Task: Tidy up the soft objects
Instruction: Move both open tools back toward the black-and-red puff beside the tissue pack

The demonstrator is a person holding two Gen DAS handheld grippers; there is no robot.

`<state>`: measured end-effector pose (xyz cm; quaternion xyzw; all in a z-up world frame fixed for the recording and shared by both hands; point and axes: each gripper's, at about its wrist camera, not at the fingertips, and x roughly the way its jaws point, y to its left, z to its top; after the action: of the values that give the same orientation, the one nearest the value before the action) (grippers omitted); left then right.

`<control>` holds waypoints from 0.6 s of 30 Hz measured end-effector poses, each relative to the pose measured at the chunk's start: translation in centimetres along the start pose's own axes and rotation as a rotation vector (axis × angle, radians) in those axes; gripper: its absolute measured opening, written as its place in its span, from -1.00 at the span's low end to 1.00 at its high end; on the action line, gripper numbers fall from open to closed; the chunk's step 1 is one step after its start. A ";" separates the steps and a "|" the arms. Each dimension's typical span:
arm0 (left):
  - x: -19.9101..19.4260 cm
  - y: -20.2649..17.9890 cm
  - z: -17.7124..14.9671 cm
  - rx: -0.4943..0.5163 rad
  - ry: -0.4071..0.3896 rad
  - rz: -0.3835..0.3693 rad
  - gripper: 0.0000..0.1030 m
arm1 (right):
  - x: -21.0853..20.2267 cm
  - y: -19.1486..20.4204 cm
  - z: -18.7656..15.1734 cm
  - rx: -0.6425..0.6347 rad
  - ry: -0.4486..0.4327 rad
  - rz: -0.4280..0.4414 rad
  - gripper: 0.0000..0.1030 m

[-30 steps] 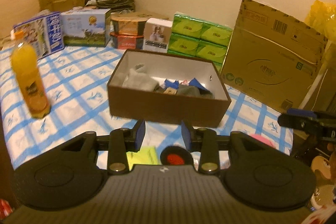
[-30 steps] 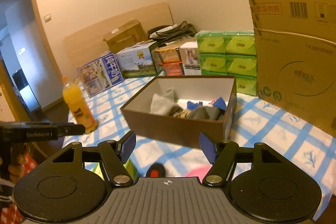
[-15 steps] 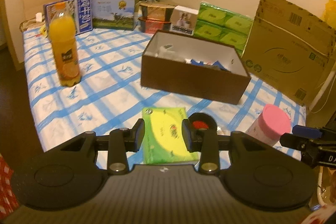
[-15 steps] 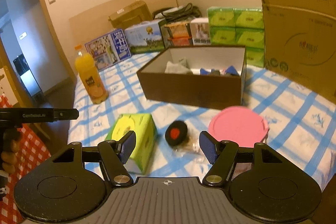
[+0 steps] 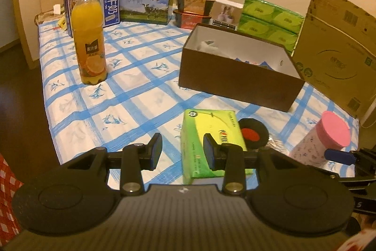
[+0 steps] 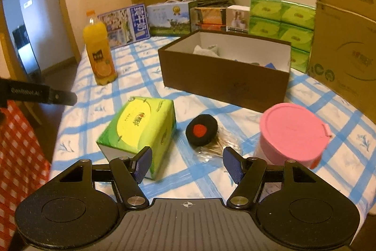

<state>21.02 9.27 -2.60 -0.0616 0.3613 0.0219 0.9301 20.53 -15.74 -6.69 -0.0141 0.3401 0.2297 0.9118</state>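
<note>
Both views have dropped from the brown box [image 5: 239,84] toward the near edge of the checked surface [image 5: 131,95]. My left hand-held gripper [image 5: 182,152] is released, empty, with the green tissue pack [image 5: 209,131] just ahead, under its right finger. My right hand-held gripper [image 6: 186,162] gapes wide, empty, the black-and-red soft pad [image 6: 201,129] just beyond. I read this as lining up the next pick; the box already holds soft items.

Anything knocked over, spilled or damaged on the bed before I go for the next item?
Nothing is spilled or visibly damaged. The orange juice bottle and pink-lidded container stand upright; the tissue pack lies askew to the brown box.
</note>
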 end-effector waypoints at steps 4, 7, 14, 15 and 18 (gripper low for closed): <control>1.3 1.1 -0.1 -0.012 0.005 0.014 -0.33 | 2.4 0.5 0.1 -0.062 0.014 -0.020 0.30; 2.3 2.0 -0.1 -0.023 0.014 0.021 -0.33 | 4.3 0.5 0.3 -0.098 0.029 -0.042 0.30; 4.8 3.8 -0.6 -0.040 0.042 0.030 -0.33 | 9.0 0.5 0.8 -0.174 0.088 -0.092 0.30; 5.2 4.0 -0.7 -0.042 0.046 0.031 -0.33 | 9.5 0.5 0.9 -0.180 0.092 -0.094 0.30; 6.2 4.6 -0.8 -0.049 0.057 0.031 -0.33 | 11.4 0.4 1.0 -0.203 0.109 -0.110 0.30</control>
<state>24.66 13.67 -7.85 -0.0793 0.3878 0.0434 0.9173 28.51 -10.51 -12.98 -0.1375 0.3628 0.2118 0.8970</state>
